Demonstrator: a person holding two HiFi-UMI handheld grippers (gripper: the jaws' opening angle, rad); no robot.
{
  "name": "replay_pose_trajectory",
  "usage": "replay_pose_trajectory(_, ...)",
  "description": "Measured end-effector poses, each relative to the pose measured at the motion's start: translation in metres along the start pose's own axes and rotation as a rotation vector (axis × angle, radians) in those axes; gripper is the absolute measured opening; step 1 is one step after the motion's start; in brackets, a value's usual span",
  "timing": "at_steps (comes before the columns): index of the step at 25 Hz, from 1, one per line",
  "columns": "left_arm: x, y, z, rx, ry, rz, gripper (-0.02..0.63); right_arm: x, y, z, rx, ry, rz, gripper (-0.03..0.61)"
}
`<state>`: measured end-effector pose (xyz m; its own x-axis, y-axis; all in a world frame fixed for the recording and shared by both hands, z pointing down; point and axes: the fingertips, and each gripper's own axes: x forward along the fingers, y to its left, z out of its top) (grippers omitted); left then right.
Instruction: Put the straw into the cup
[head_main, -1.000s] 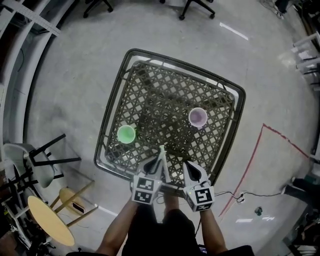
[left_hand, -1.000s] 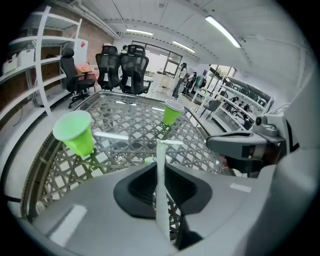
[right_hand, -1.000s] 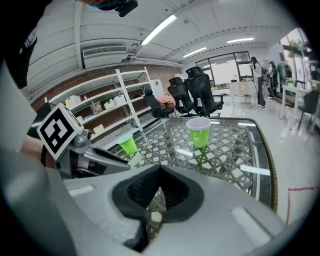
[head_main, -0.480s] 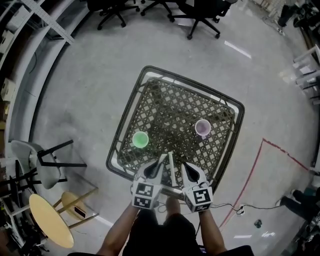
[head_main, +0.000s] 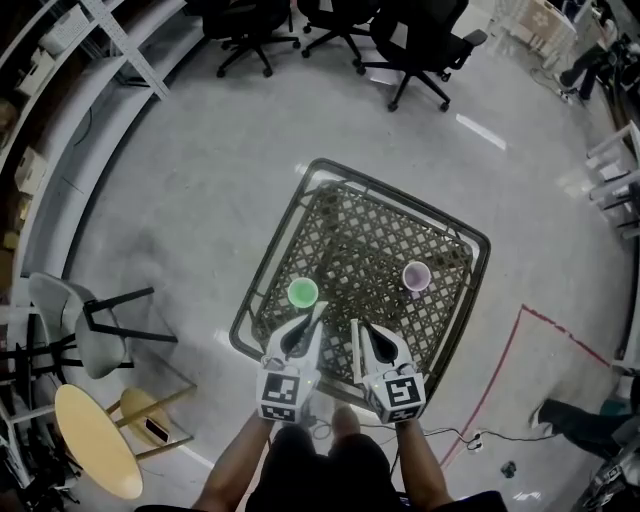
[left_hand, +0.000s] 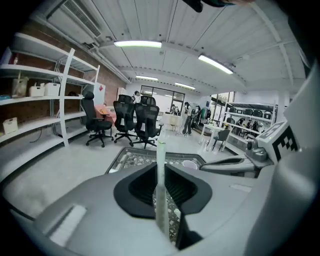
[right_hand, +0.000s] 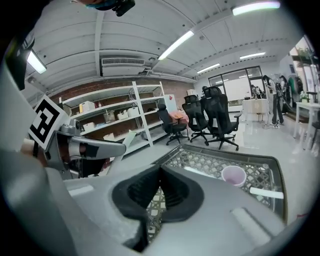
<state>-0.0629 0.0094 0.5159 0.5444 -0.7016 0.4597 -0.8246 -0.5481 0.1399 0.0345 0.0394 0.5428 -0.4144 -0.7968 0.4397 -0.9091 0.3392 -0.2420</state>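
Below the head camera, a dark lattice counter (head_main: 400, 196) stands on the grey floor, and I have both grippers at its near edge. My left gripper (left_hand: 161, 175) is clamped on the straw (left_hand: 160, 150): in the left gripper view the pale tube stands upright between the black pads, which press on it from both sides, and its top rises clear above them. From the right gripper view the same straw shows as a slanted pale strip beside the left gripper's body.

The straw is in neither cup. A green cup (head_main: 303, 292) stands upright on the near left part of the lattice, and in the head view the left gripper's tips lie just beside it on my side. How high above it they are, I cannot tell. A purple cup (head_main: 416, 275) stands upright on the right part, well apart from the green one.

My right gripper (right_hand: 160, 172) is closed and holds nothing; its pads meet with only lattice visible past them. It sits just to the right of the left gripper, with the purple cup ahead of it. A thin pale strip (right_hand: 266, 192) lies on the lattice near that cup; I cannot make out what it is.

Black office chairs (head_main: 420, 40) stand beyond the counter.
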Motion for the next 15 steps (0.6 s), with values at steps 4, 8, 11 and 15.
replay_pose_trajectory(4, -0.006, 0.009, 0.023, 0.03, -0.085, 0.016, 0.052, 0.01, 0.006, 0.022, -0.005, -0.03, 0.005, 0.003)
replay_pose_trajectory(8, -0.009, 0.018, 0.039, 0.052, -0.148, 0.016, 0.051, 0.021, 0.009, 0.034, -0.014, -0.035, 0.005, 0.003)
replay_pose_trajectory(11, -0.009, 0.023, 0.05, 0.047, -0.201, 0.015, 0.051, 0.026, 0.011, 0.044, -0.029, -0.043, 0.003, 0.003)
replay_pose_trajectory(15, -0.006, 0.032, 0.063, 0.035, -0.257, 0.016, 0.051, 0.033, 0.013, 0.052, -0.026, -0.053, 0.005, 0.003)
